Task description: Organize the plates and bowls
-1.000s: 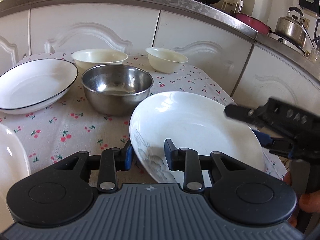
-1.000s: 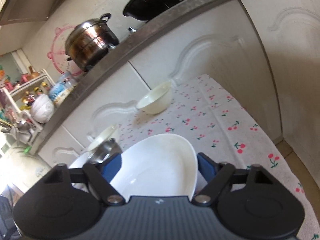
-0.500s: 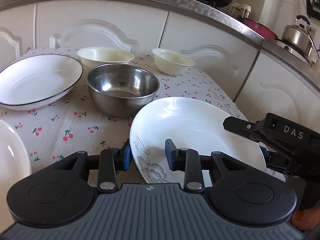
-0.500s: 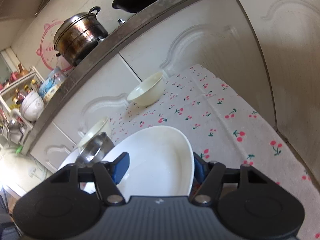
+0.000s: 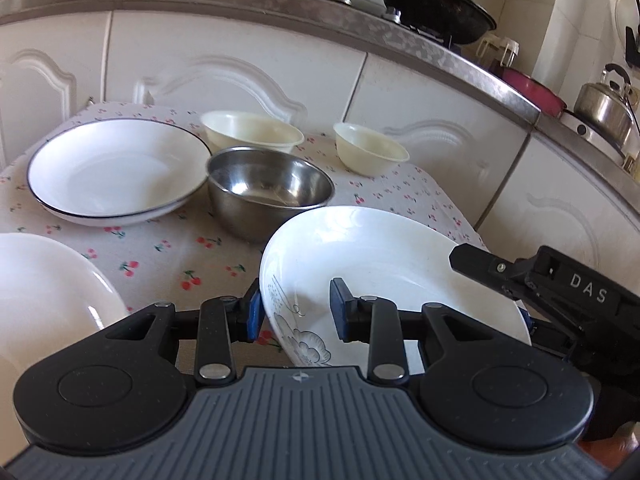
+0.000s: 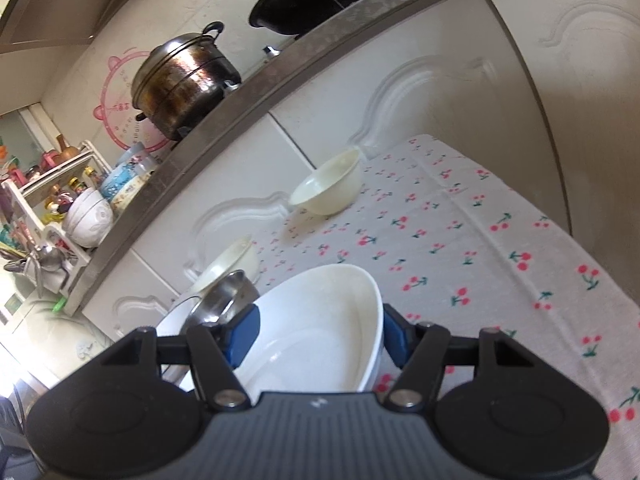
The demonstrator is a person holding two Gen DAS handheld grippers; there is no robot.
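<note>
A white deep plate with a grey flower print (image 5: 384, 264) is held tilted above the cherry-print cloth. My left gripper (image 5: 296, 314) straddles its near rim, jaws apart with a gap to the rim. My right gripper (image 6: 316, 340) straddles the opposite rim of the same plate (image 6: 320, 332), jaws wide, and shows at the right in the left wrist view (image 5: 560, 292). On the cloth stand a steel bowl (image 5: 270, 188), a black-rimmed white plate (image 5: 116, 168), two cream bowls (image 5: 252, 134) (image 5: 370, 152), and another white plate (image 5: 44, 292) at the near left.
The small table (image 6: 480, 240) stands against white cabinet doors (image 5: 240, 68) under a steel-edged counter. On the counter are a black pan (image 5: 436, 4), a steel pot (image 6: 184, 80) and a kettle (image 5: 604, 108). The table's right edge drops off beside the plate.
The flower-print plate and both grippers have shifted slightly left and back; the view now shows more of the black-rimmed plate and the near left white plate. Jaw openings look unchanged.
</note>
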